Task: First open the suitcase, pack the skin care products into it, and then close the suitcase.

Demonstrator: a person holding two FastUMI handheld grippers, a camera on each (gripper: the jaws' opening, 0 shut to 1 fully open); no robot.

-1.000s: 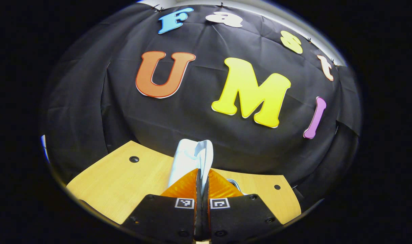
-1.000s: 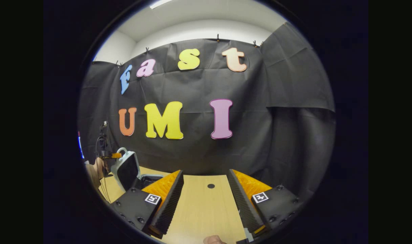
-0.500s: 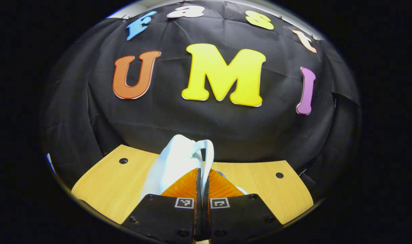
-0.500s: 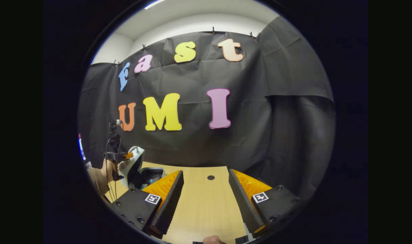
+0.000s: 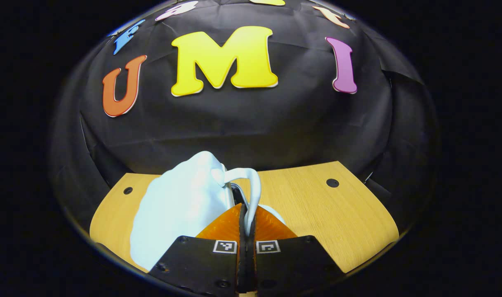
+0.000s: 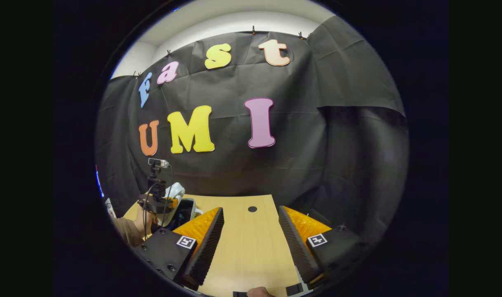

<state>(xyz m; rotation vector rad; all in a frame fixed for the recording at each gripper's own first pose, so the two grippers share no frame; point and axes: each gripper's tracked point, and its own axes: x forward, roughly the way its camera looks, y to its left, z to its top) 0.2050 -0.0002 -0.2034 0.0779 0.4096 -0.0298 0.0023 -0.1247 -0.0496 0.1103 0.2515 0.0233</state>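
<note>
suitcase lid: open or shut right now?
Partly open. The suitcase lid stands tilted above the dark interior; the left gripper pinches its handle.

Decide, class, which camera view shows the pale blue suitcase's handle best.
The left gripper view: the pale blue suitcase's curved handle arches large and close, pinched in the left claw, beside the pale blue hard-shell suitcase lid. The right gripper view shows the suitcase small and distant, partly behind the left claw; its handle cannot be made out.

left gripper clamped, right gripper agape
</note>
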